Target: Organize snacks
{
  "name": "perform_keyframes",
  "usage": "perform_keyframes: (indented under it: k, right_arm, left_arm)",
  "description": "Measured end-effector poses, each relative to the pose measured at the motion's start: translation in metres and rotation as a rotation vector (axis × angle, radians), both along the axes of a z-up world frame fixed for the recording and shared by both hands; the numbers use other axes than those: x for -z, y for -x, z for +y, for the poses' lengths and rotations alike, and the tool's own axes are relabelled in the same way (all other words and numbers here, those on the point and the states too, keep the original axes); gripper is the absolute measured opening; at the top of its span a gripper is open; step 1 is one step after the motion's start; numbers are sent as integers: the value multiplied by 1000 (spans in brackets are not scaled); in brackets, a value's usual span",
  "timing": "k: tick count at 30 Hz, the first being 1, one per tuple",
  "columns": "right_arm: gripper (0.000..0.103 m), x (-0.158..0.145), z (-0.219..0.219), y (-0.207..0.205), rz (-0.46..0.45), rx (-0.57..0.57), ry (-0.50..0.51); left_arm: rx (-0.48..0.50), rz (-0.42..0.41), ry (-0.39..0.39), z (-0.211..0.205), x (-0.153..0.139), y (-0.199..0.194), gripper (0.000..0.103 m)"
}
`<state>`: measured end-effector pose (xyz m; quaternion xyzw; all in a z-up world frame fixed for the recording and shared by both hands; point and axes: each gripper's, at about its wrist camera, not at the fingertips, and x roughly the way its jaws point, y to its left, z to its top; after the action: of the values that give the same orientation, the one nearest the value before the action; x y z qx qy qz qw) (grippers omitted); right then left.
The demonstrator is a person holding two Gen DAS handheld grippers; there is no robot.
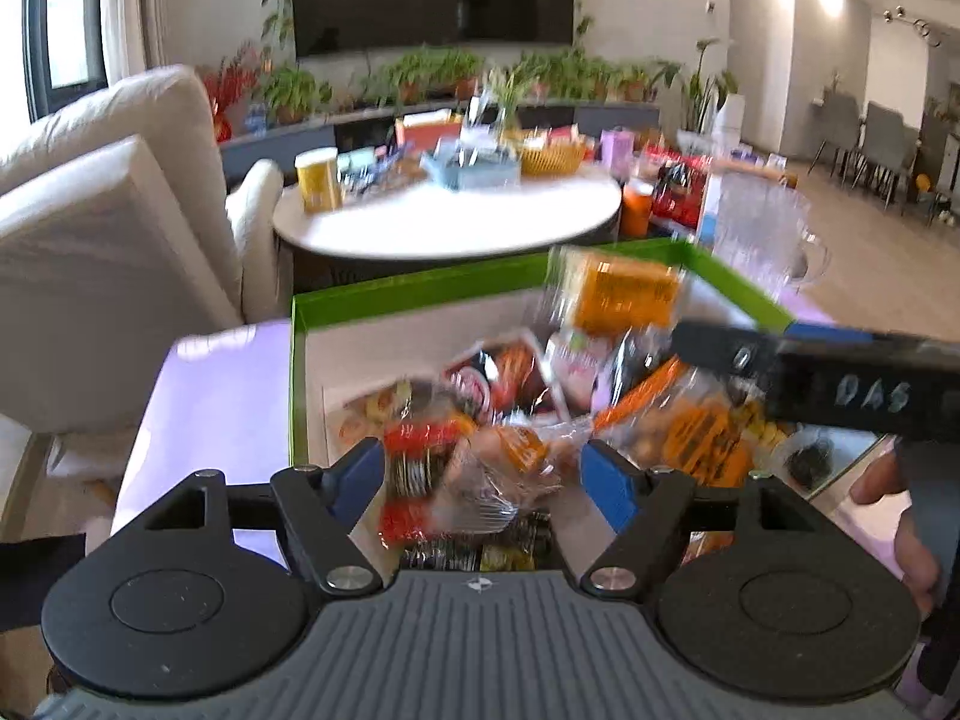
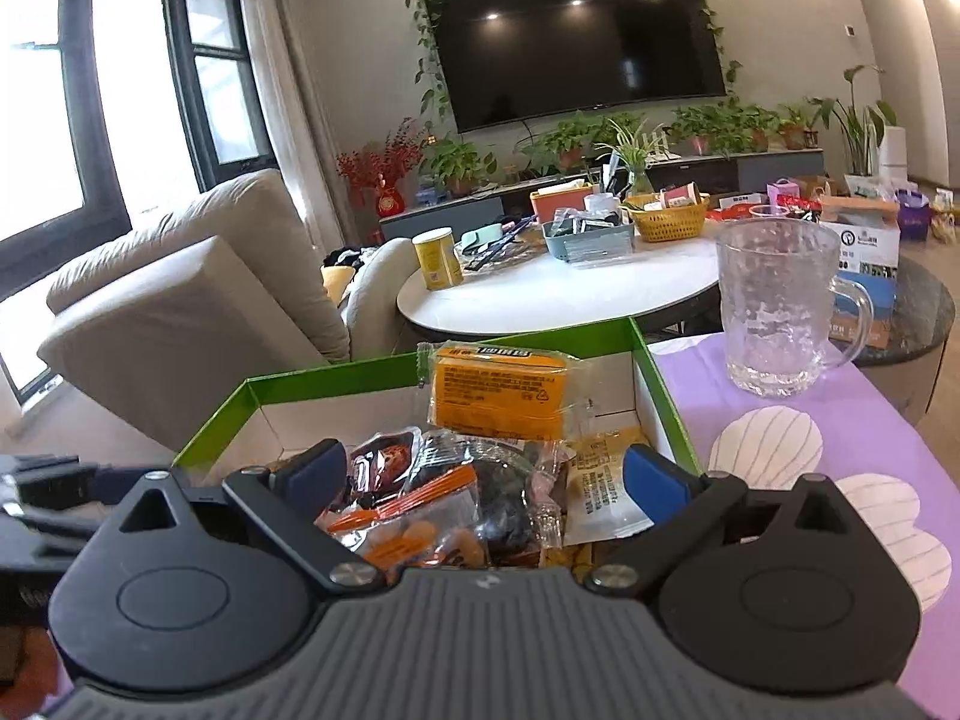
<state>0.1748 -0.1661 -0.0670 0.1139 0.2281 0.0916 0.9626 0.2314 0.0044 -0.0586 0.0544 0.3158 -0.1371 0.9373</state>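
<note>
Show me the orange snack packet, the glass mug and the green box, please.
orange snack packet (image 2: pixel 499 396): right wrist view, its orange label.
glass mug (image 2: pixel 774 306): right wrist view, middle of its body.
green box (image 2: pixel 336 373): right wrist view, its far rim.

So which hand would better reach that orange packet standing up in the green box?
Probably right: the orange packet stands straight ahead of the right hand-held gripper, while the left hand-held gripper sits farther back.
</note>
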Motion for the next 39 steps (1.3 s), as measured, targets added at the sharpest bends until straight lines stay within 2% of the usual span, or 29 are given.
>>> perform_keyframes:
  k: [3, 8, 18, 34, 39]
  right_arm:
    - [61, 0, -1, 0, 2, 0, 4]
    - [61, 1, 0, 0, 8, 0, 11]
    - [61, 1, 1, 2, 13, 1, 8]
    - [61, -44, -3, 68, -65, -12, 51]
    - [61, -53, -4, 86, -84, -14, 62]
  left_arm:
    - [2, 5, 28, 1, 0, 1, 70]
    - [-1, -9, 10, 0, -2, 3, 70]
    - [-43, 5, 30, 7, -2, 7, 70]
    - [-74, -63, 46, 7, -36, 85, 70]
    - [-128, -24, 81, 10, -36, 107, 70]
